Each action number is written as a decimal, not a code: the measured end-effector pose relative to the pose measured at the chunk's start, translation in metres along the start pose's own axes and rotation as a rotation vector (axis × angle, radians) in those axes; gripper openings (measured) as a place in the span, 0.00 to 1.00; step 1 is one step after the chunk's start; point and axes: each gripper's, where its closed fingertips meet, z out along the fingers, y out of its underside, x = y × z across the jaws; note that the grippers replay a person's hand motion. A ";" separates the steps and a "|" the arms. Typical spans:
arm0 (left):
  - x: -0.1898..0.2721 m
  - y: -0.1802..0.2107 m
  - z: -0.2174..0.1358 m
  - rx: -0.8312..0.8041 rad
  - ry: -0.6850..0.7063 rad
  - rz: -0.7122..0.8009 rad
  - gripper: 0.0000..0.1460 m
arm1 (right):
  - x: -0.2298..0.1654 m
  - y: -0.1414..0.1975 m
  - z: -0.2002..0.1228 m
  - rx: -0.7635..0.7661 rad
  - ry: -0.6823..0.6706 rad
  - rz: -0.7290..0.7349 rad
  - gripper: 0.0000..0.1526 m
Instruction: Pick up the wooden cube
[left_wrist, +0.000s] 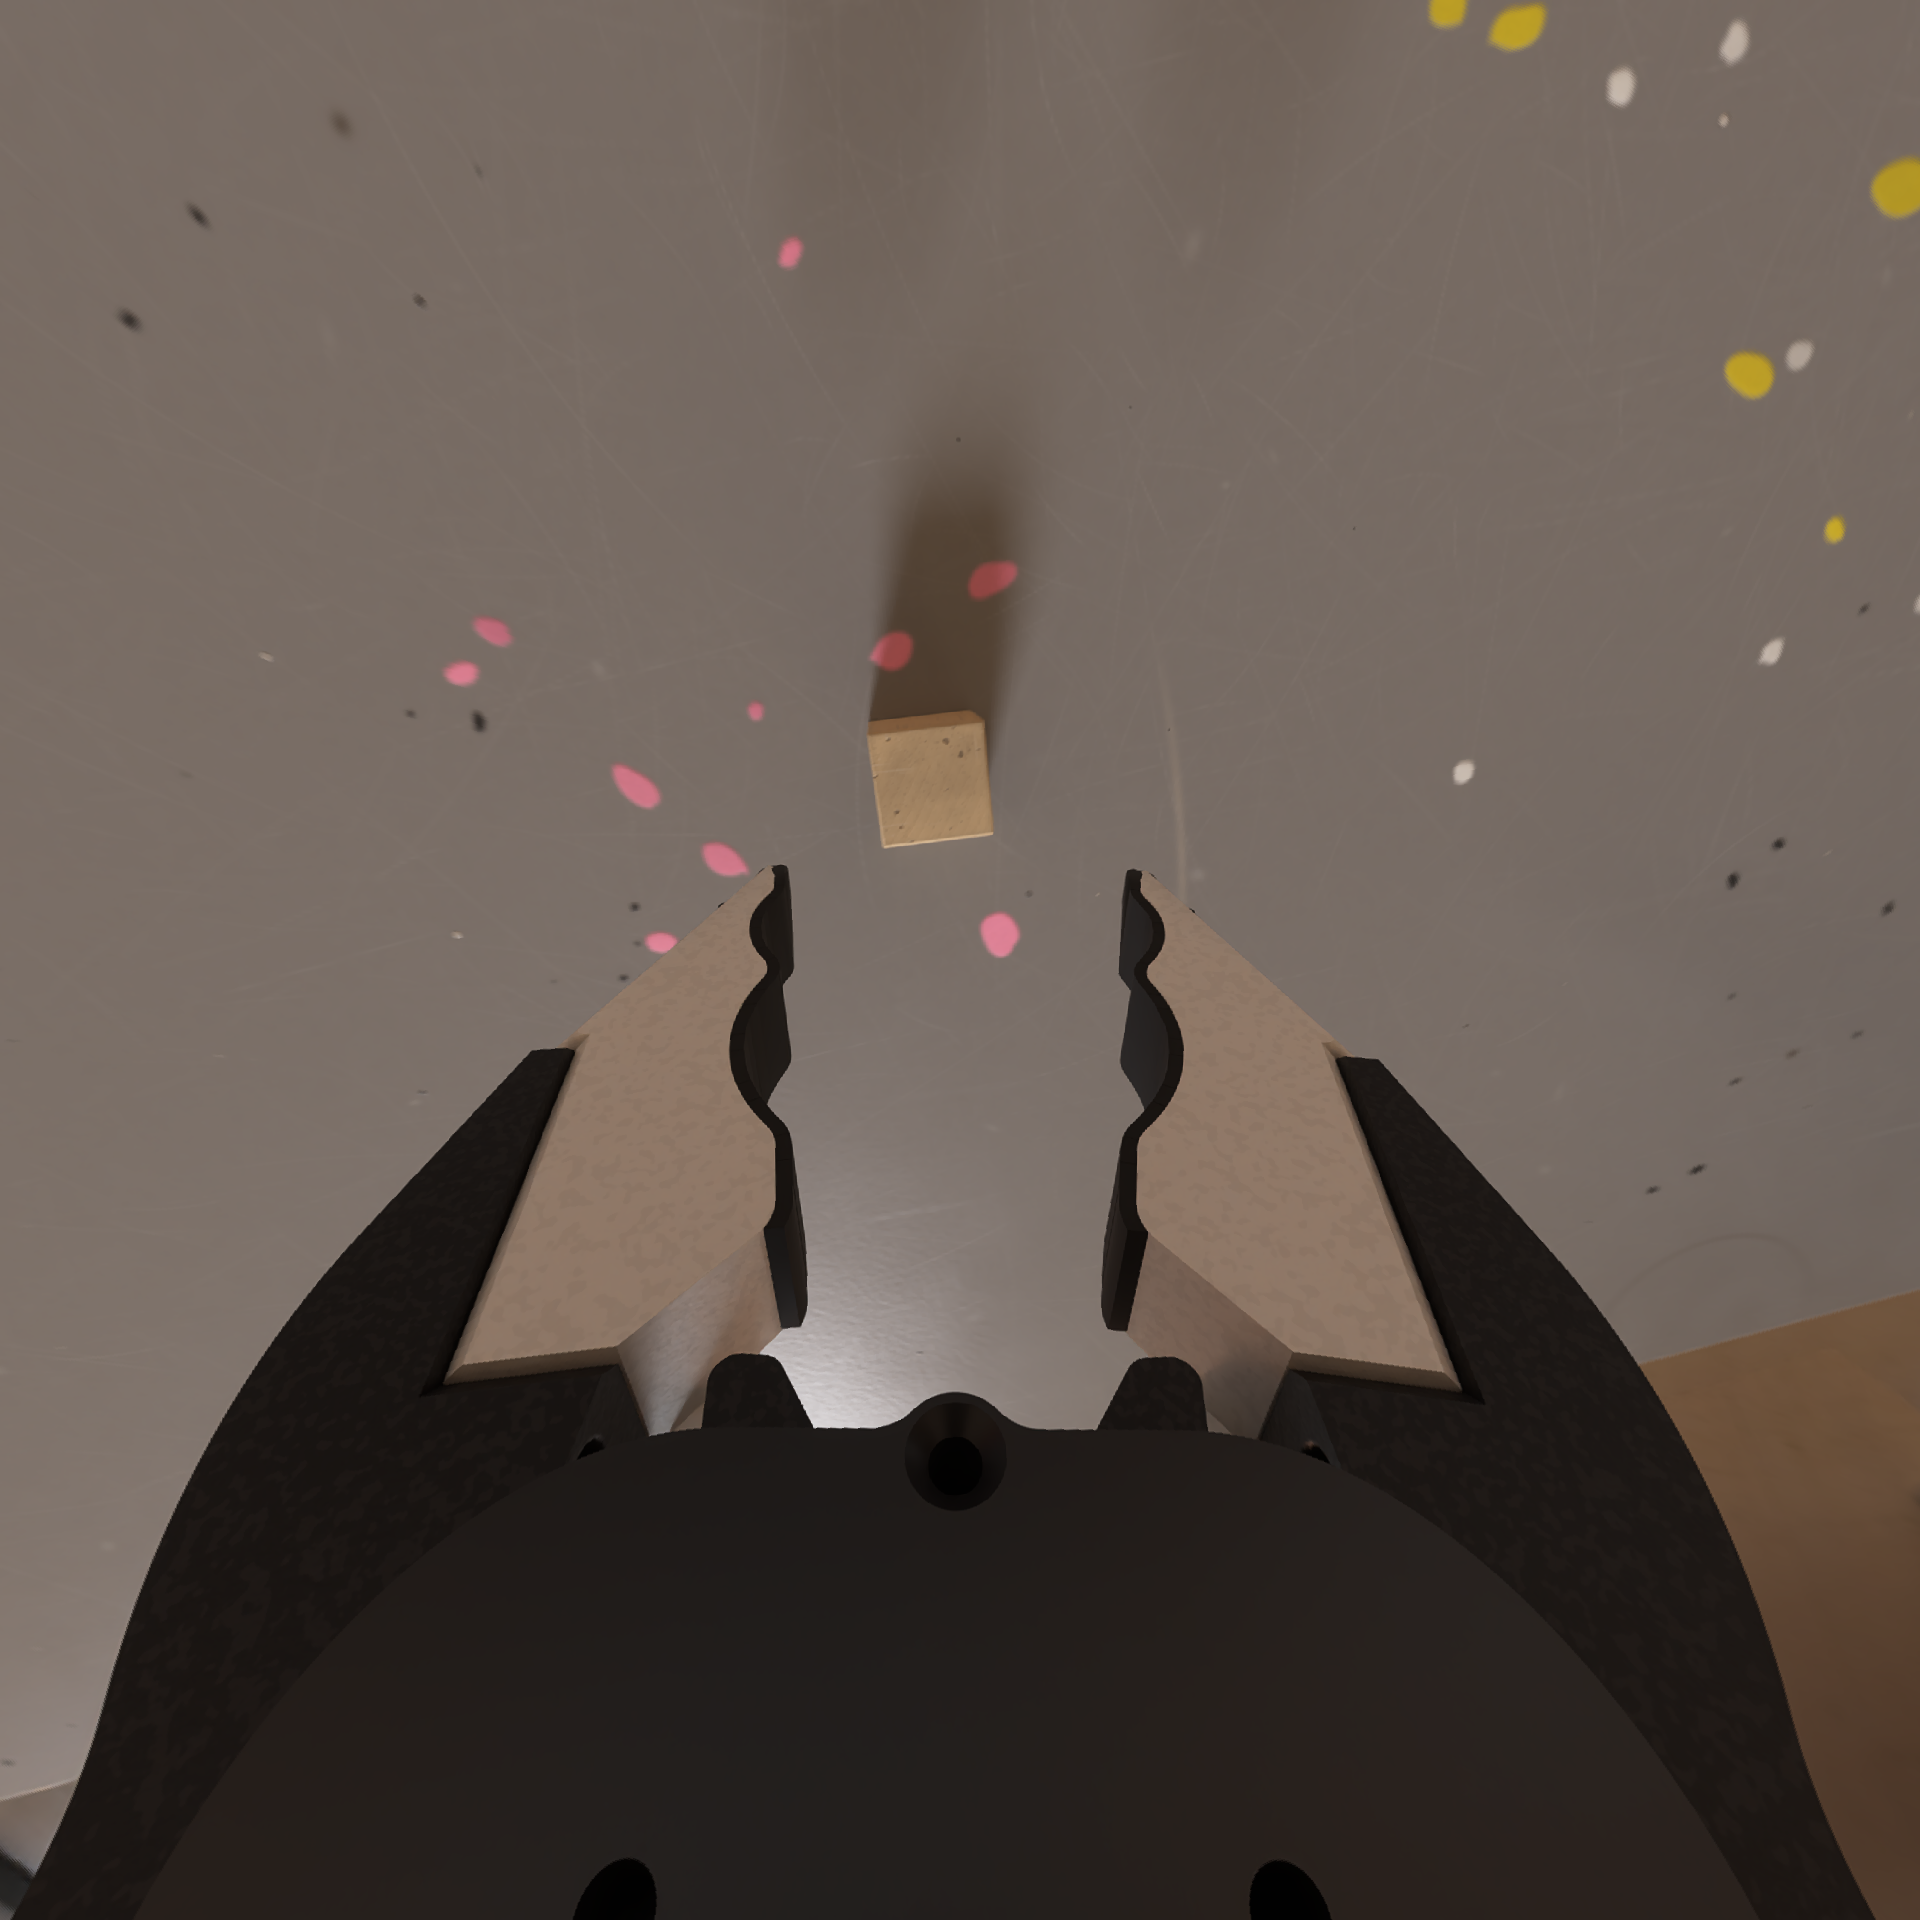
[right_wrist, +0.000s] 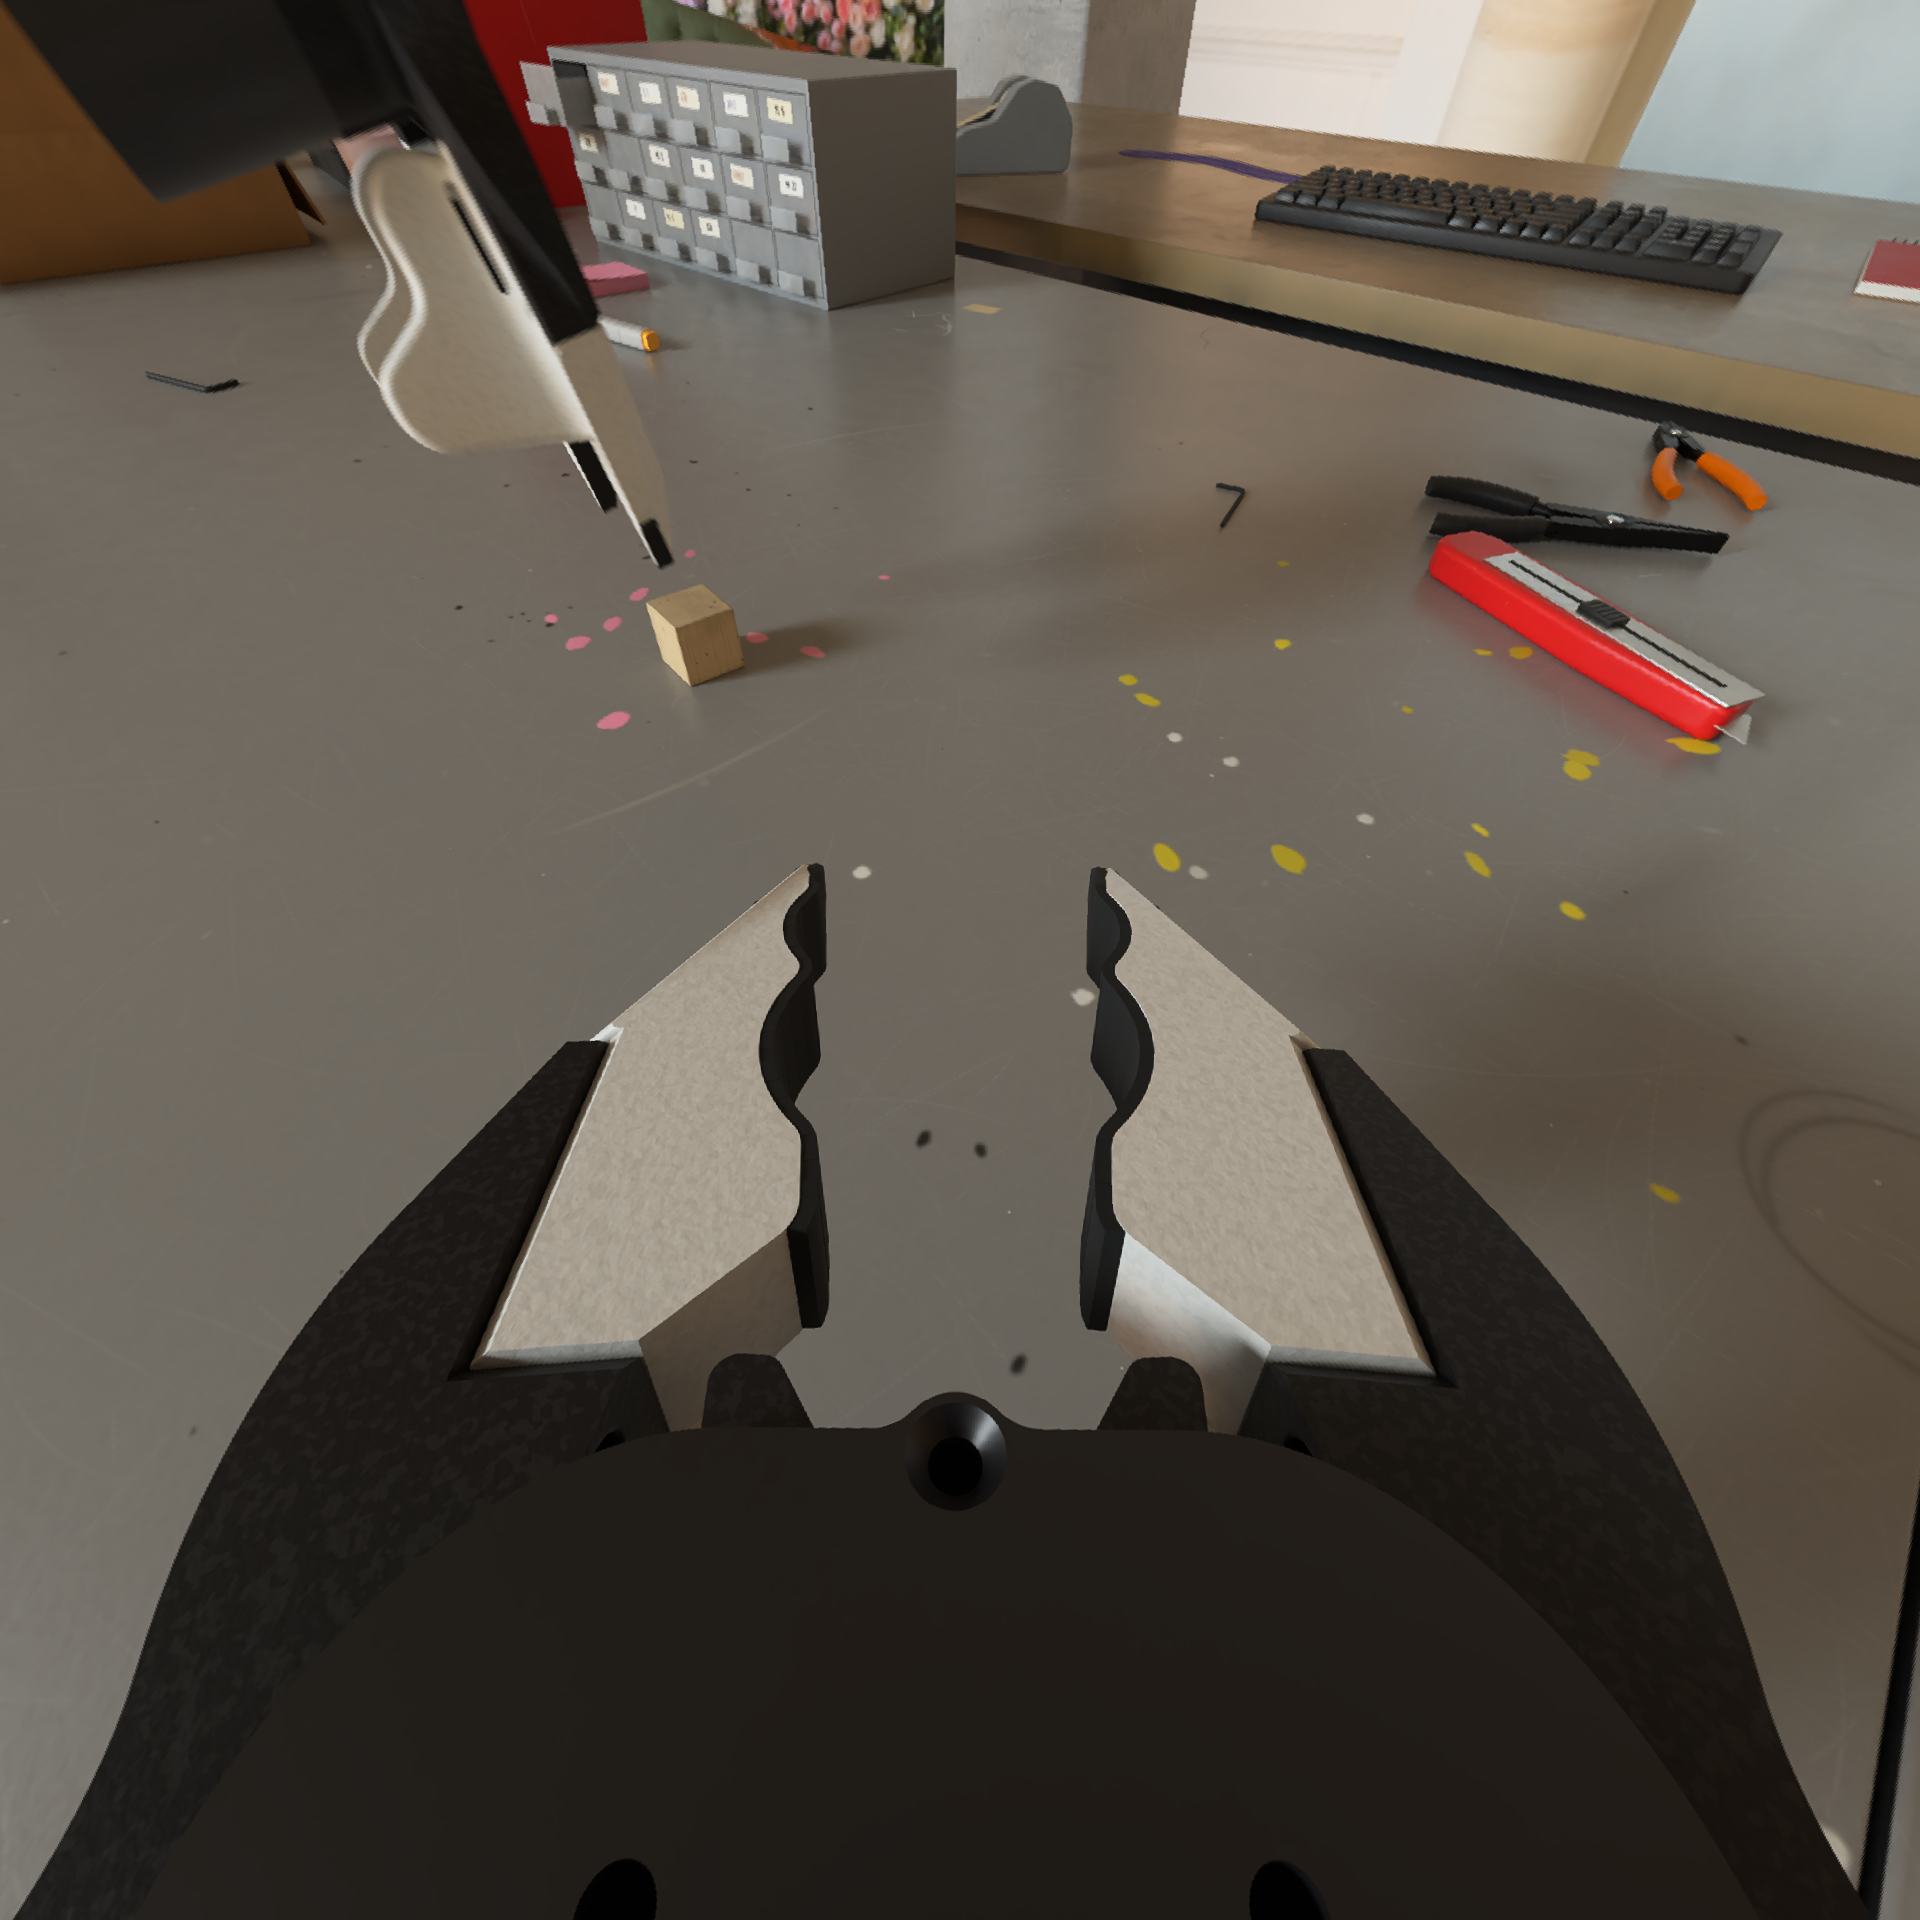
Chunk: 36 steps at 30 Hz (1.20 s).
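The wooden cube (left_wrist: 932, 779) is small and pale tan and rests on the grey paint-speckled table (left_wrist: 1351, 623). In the left wrist view it lies just beyond my left gripper (left_wrist: 956, 883), which is open and empty and points down at it from above. In the right wrist view the cube (right_wrist: 694, 634) sits at the upper left, with the left gripper (right_wrist: 639, 525) hovering just above and behind it. My right gripper (right_wrist: 956, 878) is open and empty, low over the table, well short of the cube.
A red utility knife (right_wrist: 1590, 634), black pliers (right_wrist: 1569, 514) and orange-handled cutters (right_wrist: 1704, 473) lie at the right. A grey drawer cabinet (right_wrist: 769, 166) stands at the back, a keyboard (right_wrist: 1517, 223) on a wooden desk (right_wrist: 1143, 208) behind. A small hex key (right_wrist: 1231, 504) lies mid-table.
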 end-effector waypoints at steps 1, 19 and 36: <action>0.002 -0.001 0.004 -0.023 0.015 -0.028 0.43 | 0.000 -0.001 -0.001 0.003 -0.002 0.000 0.33; -0.003 0.004 0.039 -0.220 -0.024 -0.113 0.31 | 0.002 -0.007 -0.007 0.021 -0.002 0.005 0.33; -0.013 0.003 0.041 -0.154 -0.031 -0.057 0.18 | -0.002 -0.005 -0.003 0.010 -0.008 -0.005 0.33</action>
